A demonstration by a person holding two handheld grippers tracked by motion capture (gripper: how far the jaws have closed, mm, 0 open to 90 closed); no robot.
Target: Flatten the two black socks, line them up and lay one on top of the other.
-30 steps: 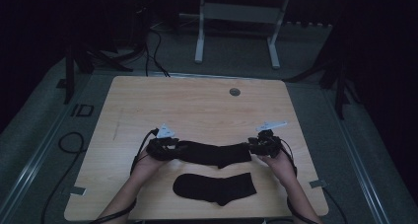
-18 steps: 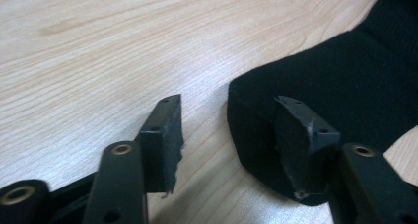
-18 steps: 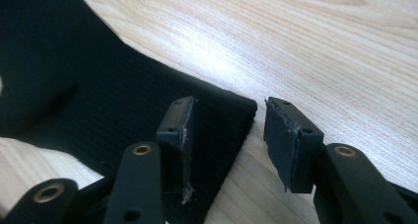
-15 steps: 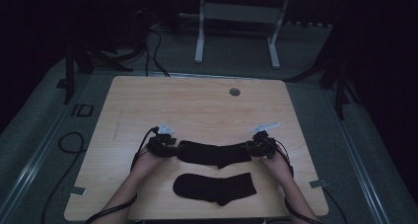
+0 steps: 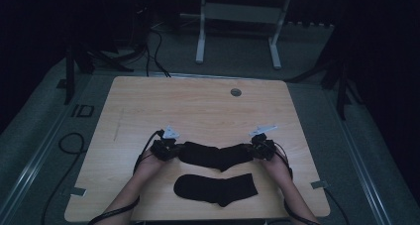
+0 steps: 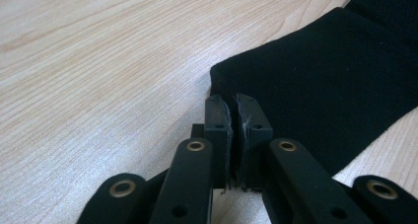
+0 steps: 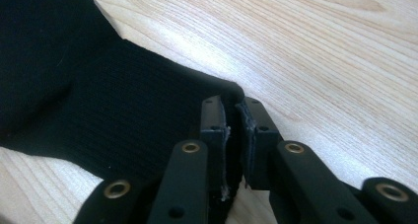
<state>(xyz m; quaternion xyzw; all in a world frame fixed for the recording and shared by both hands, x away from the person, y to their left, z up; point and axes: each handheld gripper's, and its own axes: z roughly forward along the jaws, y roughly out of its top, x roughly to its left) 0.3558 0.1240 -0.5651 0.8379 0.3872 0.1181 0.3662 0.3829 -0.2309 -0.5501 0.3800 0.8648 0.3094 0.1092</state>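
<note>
Wooden table (image 5: 208, 111) in dark room; far black sock (image 5: 216, 154) stretched betw. left gripper (image 5: 166, 149) & right gripper (image 5: 261, 148), both just closed, pinching its ends; second sock (image 5: 216, 188) nearer the person.

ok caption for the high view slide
Both handheld grippers, left and right, pinch opposite ends of one black fabric sock; a second lies nearer.

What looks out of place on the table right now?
Nothing stands out. Two black fabric socks lie flat on the light wooden table: the far sock is pinched at each end by a hand-held gripper, and the near sock lies loose, slightly skewed.
</note>
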